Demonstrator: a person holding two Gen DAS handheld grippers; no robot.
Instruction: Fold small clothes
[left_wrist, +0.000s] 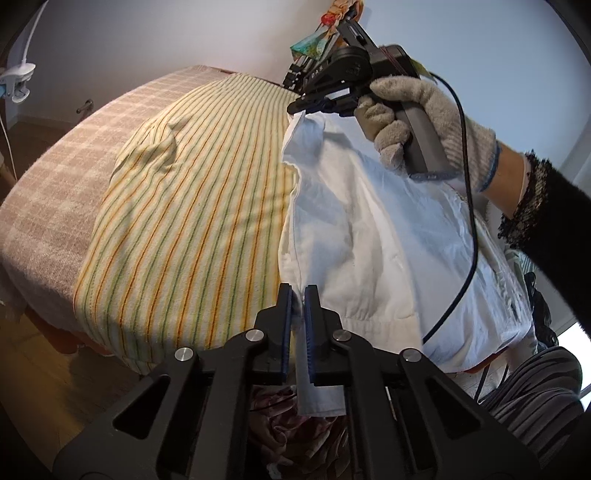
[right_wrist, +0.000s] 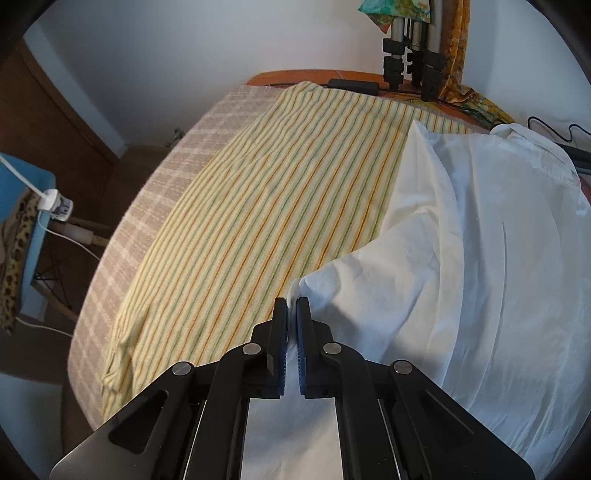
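Note:
A small white garment (left_wrist: 369, 229) hangs stretched above the striped yellow cloth (left_wrist: 192, 221) that covers the table. My left gripper (left_wrist: 299, 291) is shut on the garment's near edge, and a strip of white fabric runs down between its blue pads. My right gripper (left_wrist: 323, 101), held by a gloved hand (left_wrist: 417, 110), pinches the garment's far upper corner. In the right wrist view my right gripper (right_wrist: 292, 302) is shut on a fold of the white garment (right_wrist: 461, 258), which drapes away to the right over the striped cloth (right_wrist: 277, 203).
A beige checked blanket (left_wrist: 55, 192) lies under the striped cloth to the table's left edge. Tripod legs (right_wrist: 410, 48) and a black box (right_wrist: 352, 85) stand at the far end. A blue chair (right_wrist: 22, 221) and a white clamp lamp (right_wrist: 51, 201) are at the left.

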